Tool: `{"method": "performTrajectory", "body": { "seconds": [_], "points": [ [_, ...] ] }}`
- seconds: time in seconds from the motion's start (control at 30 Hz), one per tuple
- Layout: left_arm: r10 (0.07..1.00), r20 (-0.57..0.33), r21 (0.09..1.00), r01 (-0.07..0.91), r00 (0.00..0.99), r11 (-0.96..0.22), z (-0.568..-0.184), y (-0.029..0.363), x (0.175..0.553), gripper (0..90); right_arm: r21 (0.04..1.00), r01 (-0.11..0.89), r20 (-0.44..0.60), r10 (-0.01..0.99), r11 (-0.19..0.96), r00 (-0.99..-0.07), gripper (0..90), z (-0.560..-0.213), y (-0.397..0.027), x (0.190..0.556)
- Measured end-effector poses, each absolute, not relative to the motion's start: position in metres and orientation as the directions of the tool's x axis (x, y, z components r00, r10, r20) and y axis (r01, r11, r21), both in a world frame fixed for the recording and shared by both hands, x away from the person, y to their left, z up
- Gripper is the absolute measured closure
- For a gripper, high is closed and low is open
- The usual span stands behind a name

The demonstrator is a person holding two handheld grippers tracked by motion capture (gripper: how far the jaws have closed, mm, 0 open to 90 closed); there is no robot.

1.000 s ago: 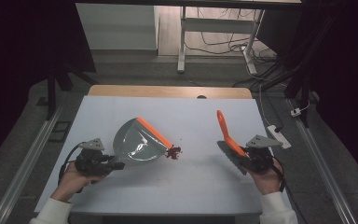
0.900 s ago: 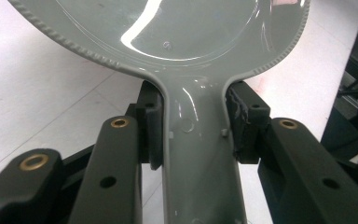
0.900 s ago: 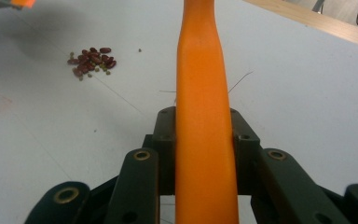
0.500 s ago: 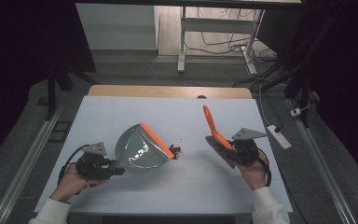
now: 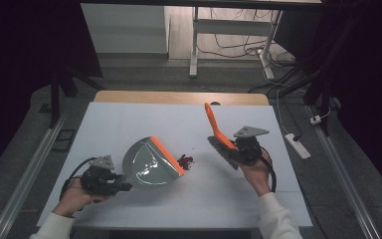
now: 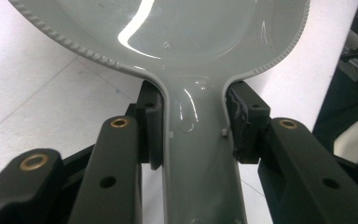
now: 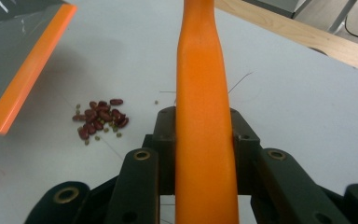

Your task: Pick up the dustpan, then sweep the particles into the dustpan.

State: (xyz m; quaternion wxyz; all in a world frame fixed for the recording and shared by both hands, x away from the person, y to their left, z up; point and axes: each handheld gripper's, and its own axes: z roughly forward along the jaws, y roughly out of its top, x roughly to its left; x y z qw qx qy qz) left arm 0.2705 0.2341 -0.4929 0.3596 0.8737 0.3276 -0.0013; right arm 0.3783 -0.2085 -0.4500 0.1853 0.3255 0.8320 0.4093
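The white table [image 5: 129, 119] lies bare across its far half and along its near edge, so a hand could pass freely there. Near the middle, a grey dustpan [image 5: 149, 164] with an orange lip sits toward the left edge, and a small pile of red beans [image 5: 185, 160] lies just beside that lip, narrowing the gap. Toward the right edge an orange-handled brush [image 5: 218, 134] stands tilted above the table, with open surface between it and the beans.
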Motion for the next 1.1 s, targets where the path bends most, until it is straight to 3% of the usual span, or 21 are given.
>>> {"method": "performTrajectory", "body": {
  "seconds": [0.43,1.1],
  "points": [
    [0.576,-0.267,0.582,0.606,0.772,-0.543,-0.499,0.234,0.270,61.4,0.794,0.374,-0.057,0.672,0.479,-0.739,69.9,-0.454,-0.175,0.409],
    [0.572,-0.309,0.541,0.635,0.760,-0.552,-0.504,0.229,0.270,61.3,0.764,0.368,-0.105,0.665,0.530,-0.740,69.9,-0.463,-0.158,0.423]
  ]
}}
